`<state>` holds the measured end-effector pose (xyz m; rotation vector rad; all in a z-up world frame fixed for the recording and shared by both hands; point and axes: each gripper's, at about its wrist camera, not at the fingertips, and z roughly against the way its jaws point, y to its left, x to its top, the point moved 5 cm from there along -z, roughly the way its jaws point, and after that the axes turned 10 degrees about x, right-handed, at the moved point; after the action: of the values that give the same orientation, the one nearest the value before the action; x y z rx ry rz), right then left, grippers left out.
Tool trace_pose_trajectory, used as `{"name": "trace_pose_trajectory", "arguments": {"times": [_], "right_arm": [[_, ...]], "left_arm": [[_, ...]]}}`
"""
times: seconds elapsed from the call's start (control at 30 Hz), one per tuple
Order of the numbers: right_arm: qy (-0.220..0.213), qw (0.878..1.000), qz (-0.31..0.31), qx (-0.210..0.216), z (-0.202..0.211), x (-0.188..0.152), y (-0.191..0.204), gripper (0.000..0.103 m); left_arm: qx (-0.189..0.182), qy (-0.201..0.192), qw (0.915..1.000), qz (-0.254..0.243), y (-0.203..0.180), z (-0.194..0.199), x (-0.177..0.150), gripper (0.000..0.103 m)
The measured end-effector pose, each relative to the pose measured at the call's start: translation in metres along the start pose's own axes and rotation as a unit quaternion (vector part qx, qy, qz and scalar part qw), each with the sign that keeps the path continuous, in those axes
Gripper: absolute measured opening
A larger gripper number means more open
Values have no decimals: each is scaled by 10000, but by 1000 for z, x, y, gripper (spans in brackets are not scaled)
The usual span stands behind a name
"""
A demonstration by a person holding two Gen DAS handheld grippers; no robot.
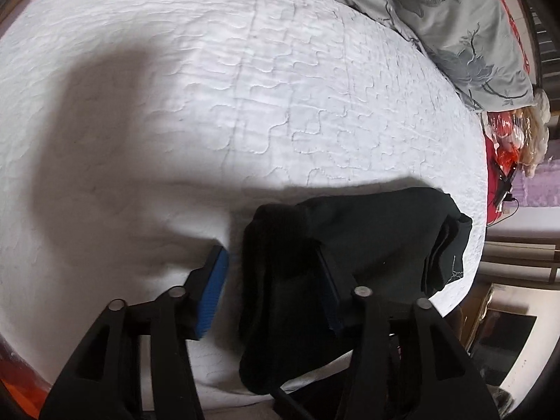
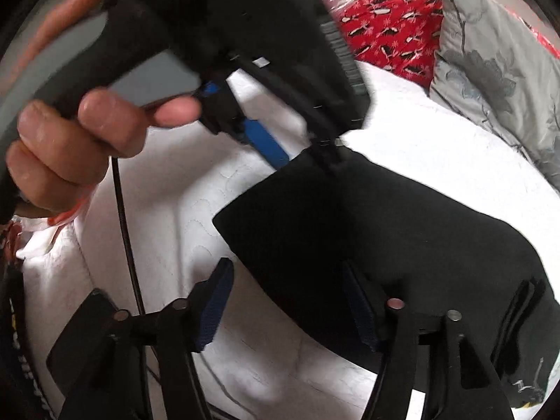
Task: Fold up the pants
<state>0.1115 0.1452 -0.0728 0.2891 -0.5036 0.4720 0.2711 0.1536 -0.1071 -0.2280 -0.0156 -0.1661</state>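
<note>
The black pants (image 1: 371,241) lie folded in a compact bundle on the white quilted bed (image 1: 210,87), near its right edge. My left gripper (image 1: 273,280) is open, its blue pads on either side of the bundle's left end. In the right wrist view the pants (image 2: 385,238) fill the lower right. My right gripper (image 2: 290,304) is open over the bundle's near edge, with the right finger (image 2: 360,311) against the fabric. The left gripper (image 2: 294,154), held by a hand (image 2: 77,140), shows above the pants there.
A grey floral pillow (image 1: 437,17) lies at the far right of the bed. Red patterned fabric (image 2: 388,24) and plastic-wrapped items (image 1: 511,140) sit beside it. A black cable (image 2: 122,217) hangs from the left gripper. Furniture and floor (image 1: 518,315) show past the bed's right edge.
</note>
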Motion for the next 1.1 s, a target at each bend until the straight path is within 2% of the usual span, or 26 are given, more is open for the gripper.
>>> {"name": "trace_pose_trajectory", "arguments": {"times": [0.07, 0.17, 0.23, 0.27, 0.3, 0.33, 0.5, 0.67, 0.83, 0.9, 1.0, 1.1], "right_arm": [[-39, 9995, 120, -297, -6, 0, 5, 67], [-145, 9986, 172, -475, -9, -1, 5, 61], [-210, 9990, -29, -401, -5, -2, -4, 35], [-254, 9991, -181, -294, -1, -2, -11, 27], [-270, 9990, -280, -216, 2, -2, -16, 15], [-294, 9984, -483, -19, 7, -1, -24, 12], [-565, 9936, -924, 336, 38, -5, -39, 10], [-806, 9895, -1104, 466, 78, -12, -52, 9], [-1142, 9793, -1585, 529, 127, -28, -89, 6], [-1209, 9752, -1785, 494, 137, -34, -111, 6], [-1008, 9706, -2096, 624, 138, -46, -136, 6], [-933, 9718, -2029, 765, 129, -41, -132, 6]], "left_arm": [[-12, 47, 10000, -34, -3, -3, 2, 63], [98, -50, 9999, -85, -9, -2, 2, 59], [153, -119, 9998, 0, -12, 1, 1, 40], [311, -162, 9994, 39, -11, 2, 1, 32], [330, -175, 9993, 80, -11, 3, 1, 30], [284, -212, 9992, 198, -10, 6, 0, 25], [-220, -414, 9964, 706, -14, 34, -9, 21], [-646, -583, 9933, 757, -50, 61, -19, 18], [-563, -499, 9961, 467, -116, 55, -21, 18], [-417, -437, 9976, 338, -138, 48, -18, 18], [-277, -438, 9981, 348, -146, 46, -13, 18], [-30, -393, 9983, 429, -127, 47, -16, 18]]}}
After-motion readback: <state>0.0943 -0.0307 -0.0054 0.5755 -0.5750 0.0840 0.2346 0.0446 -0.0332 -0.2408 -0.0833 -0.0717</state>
